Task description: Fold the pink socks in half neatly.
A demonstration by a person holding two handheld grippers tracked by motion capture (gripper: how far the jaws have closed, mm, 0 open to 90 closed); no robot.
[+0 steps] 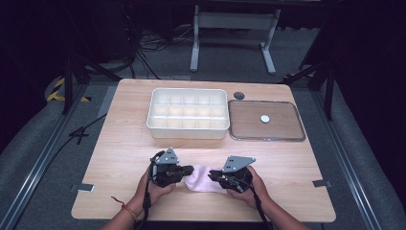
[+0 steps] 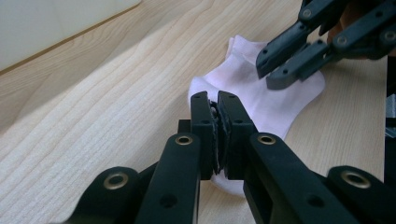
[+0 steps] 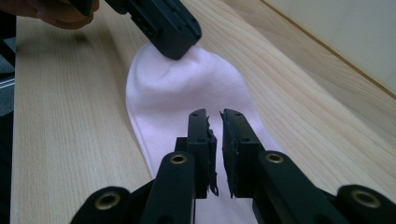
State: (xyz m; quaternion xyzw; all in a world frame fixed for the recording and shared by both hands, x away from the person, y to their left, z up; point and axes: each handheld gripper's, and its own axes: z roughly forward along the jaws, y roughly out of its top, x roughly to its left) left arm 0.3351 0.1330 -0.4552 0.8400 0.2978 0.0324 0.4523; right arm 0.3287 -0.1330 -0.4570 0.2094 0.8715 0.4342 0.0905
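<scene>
Pinching one end of the sock, left gripper jaws clamp its edge. Right gripper sits over the other end, jaws nearly shut, grip on cloth unclear. Sock lies flat near the table's front edge, divided tray beyond. Likely folding step; next, lift one end over.

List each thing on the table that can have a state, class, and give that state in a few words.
sock: lying flat, held at both ends
left gripper: shut on the sock's edge
right gripper: nearly shut over the sock
compartment box: open, empty
tray: holds one white disc
</scene>
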